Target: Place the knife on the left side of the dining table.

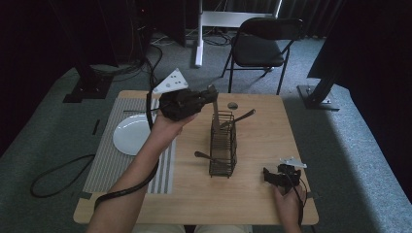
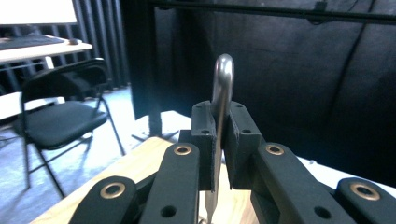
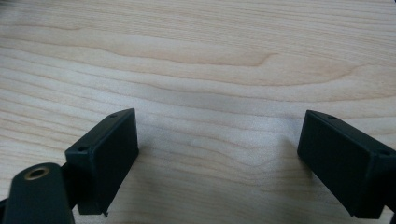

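The left tool [image 1: 210,95] was raised above the far-left part of the bench [image 1: 262,194], its jaws clamped on the handle of a metal utensil [image 2: 221,112] — which kind could not be told, since the working end was hidden. In the left gripper view the rounded end of the handle stood up between the 2 black pads, and the shaft ran down past them toward the wood. From the high view the tool sat just beside the top of a black wire caddy [image 1: 223,145], which stood upright near the middle of the bench with another utensil [image 1: 237,119] leaning out of its top toward the right and 1 more handle [image 1: 203,156] sticking out low on its left side. A white plate [image 1: 131,135] lay on a striped placemat [image 1: 104,160] at the left. The right tool [image 1: 268,175] rested low at the near-right corner — jaws spread wide over bare wood, holding nothing. A black folding chair [image 1: 260,46] stood beyond the bench.
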Demonstrator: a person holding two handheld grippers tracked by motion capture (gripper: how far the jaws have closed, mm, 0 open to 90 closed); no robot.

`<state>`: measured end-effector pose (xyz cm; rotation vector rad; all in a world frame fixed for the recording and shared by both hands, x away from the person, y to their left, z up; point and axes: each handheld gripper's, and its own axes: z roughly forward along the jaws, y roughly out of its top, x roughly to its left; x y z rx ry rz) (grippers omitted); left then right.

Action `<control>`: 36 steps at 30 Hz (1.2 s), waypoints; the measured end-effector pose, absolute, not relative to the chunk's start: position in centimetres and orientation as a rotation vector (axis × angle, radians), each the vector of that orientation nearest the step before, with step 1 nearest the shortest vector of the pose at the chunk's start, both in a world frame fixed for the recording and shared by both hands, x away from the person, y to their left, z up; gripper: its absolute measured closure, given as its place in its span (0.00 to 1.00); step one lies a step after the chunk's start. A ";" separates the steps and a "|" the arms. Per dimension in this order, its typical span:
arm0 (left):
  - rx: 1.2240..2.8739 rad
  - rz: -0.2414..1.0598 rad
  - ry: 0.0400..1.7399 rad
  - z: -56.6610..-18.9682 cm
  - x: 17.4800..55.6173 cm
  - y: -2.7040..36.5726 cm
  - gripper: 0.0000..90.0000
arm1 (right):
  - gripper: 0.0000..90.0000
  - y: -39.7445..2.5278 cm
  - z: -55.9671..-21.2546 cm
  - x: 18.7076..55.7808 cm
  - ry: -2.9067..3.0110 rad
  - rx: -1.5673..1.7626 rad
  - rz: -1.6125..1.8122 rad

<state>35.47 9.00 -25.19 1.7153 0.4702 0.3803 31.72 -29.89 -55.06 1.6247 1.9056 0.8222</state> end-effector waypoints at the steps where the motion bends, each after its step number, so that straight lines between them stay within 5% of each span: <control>1: 1.710 0.388 0.487 -25.0 35.1 10.0 0.93 | 0.13 -29.9 -55.1 31.7 1.906 1.625 0.822; 14: 1.678 0.443 0.607 -26.6 33.7 15.9 0.93 | 0.13 -29.9 -55.1 31.7 1.905 1.625 0.822; 36: 1.578 0.480 0.951 -37.4 30.8 22.5 0.93 | 0.13 -29.9 -55.1 31.7 1.905 1.626 0.823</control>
